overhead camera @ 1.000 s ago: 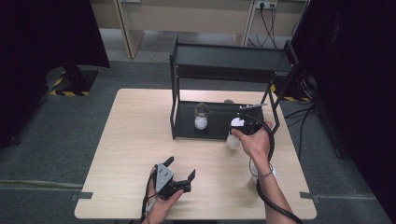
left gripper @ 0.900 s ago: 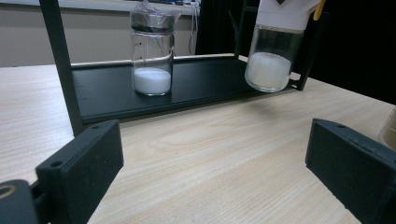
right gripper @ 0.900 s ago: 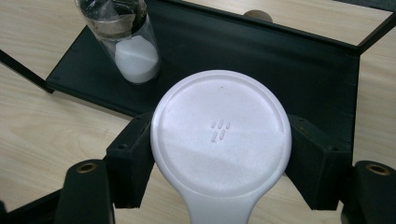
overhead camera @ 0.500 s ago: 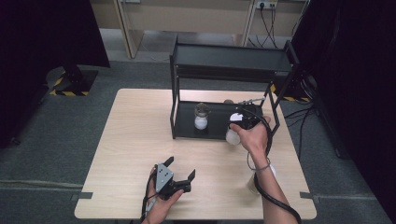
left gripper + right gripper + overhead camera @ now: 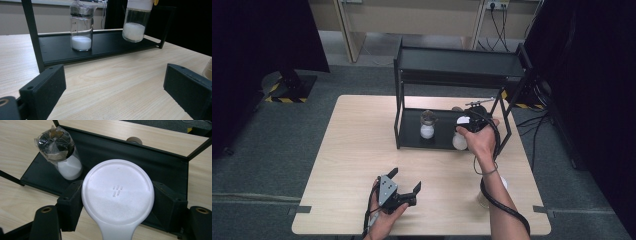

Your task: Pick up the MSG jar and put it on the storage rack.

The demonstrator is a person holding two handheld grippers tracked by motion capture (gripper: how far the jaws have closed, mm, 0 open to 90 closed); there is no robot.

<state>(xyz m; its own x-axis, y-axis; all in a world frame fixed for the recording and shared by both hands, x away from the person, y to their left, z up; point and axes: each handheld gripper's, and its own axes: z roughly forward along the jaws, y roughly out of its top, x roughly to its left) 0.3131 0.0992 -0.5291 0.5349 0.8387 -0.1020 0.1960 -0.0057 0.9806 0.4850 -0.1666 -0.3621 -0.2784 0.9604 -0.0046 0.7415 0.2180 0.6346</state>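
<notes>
Jar [image 5: 117, 195] body hidden beneath lid

Two jars of white powder [image 5: 81, 27] [image 5: 135, 21], one black rack [image 5: 457, 62], one table [image 5: 357, 145]

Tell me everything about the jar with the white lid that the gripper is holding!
The clear glass jar with a flat white plastic lid holds white powder filling its bottom part. It hangs upright, lifted just above the black metal shelf tray, near its front right end. The right gripper clamps its black jaws on both sides of the lid. Nothing else touches it.
</notes>
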